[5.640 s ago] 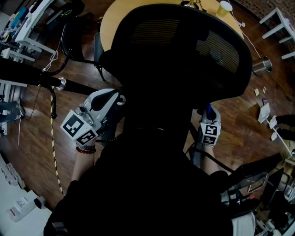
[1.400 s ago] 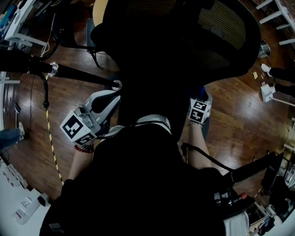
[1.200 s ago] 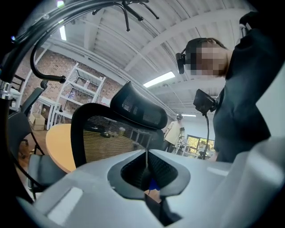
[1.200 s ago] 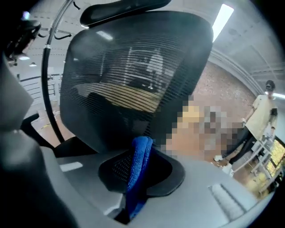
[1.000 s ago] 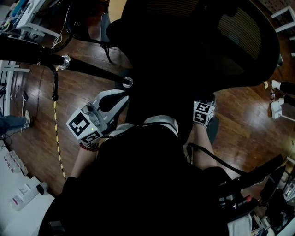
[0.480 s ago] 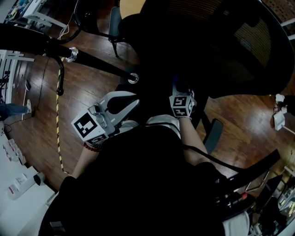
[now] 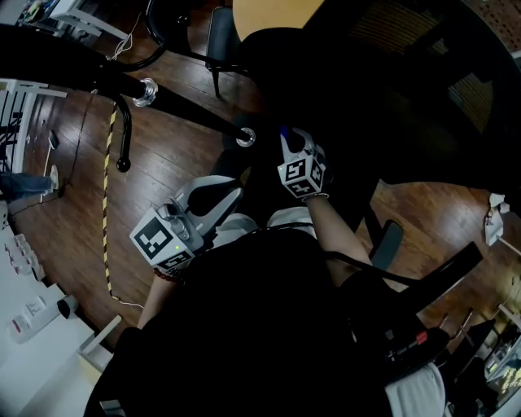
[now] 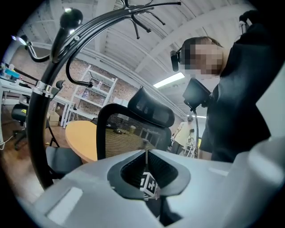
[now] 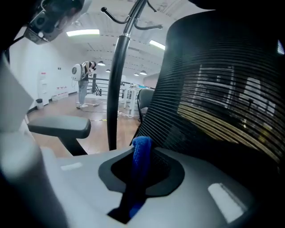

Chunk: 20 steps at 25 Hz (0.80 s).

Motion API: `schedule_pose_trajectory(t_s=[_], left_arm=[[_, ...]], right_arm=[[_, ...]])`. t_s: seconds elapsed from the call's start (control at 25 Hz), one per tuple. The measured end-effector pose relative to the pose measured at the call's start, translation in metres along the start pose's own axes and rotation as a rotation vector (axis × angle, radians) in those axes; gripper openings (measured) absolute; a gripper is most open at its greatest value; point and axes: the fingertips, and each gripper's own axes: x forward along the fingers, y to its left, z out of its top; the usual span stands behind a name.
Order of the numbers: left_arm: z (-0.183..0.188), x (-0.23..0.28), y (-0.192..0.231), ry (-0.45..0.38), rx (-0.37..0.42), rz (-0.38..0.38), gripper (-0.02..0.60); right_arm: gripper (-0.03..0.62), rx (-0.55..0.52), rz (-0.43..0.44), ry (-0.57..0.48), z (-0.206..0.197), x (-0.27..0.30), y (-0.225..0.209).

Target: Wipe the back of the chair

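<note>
The black mesh chair back (image 7: 407,89) fills the upper right of the head view. My right gripper (image 7: 286,140) is at its left edge, shut on a blue cloth (image 7: 283,132). In the right gripper view the blue cloth (image 9: 141,153) stands pinched between the jaws, right beside the mesh chair back (image 9: 222,102); I cannot tell whether it touches. My left gripper (image 7: 232,189) hangs lower left, away from the chair, shut with nothing in it. In the left gripper view its jaws meet at a thin seam, with the chair back (image 8: 129,133) beyond them.
A black coat stand pole (image 7: 191,110) slants across the wooden floor to the left of the chair. A round wooden table (image 7: 273,12) stands behind it. The chair's armrest (image 7: 387,244) sticks out at the right. A yellow-black cable (image 7: 104,220) runs along the floor at the left.
My right gripper has swept left across the chair back with the cloth, from the right side to the left edge. The left gripper has drifted a little.
</note>
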Motion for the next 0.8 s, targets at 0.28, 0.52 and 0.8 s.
schedule_pose_trajectory(t_s=[0.28,0.52,0.8], left_arm=[[-0.003,-0.022,0.016,-0.023,-0.02,0.051,0.023],[-0.007,-0.035,0.023,-0.097,-0.048,0.048,0.023],[-0.004,-0.041,-0.007,-0.162,-0.047,-0.106,0.064]], right_arm=[[0.038,-0.02,0.068,-0.001,0.016,0.032,0.026],[0.04,-0.046,0.14,-0.087,0.061,-0.003,0.037],[0.04,0.211,-0.057,-0.135,0.056,-0.177,-0.017]])
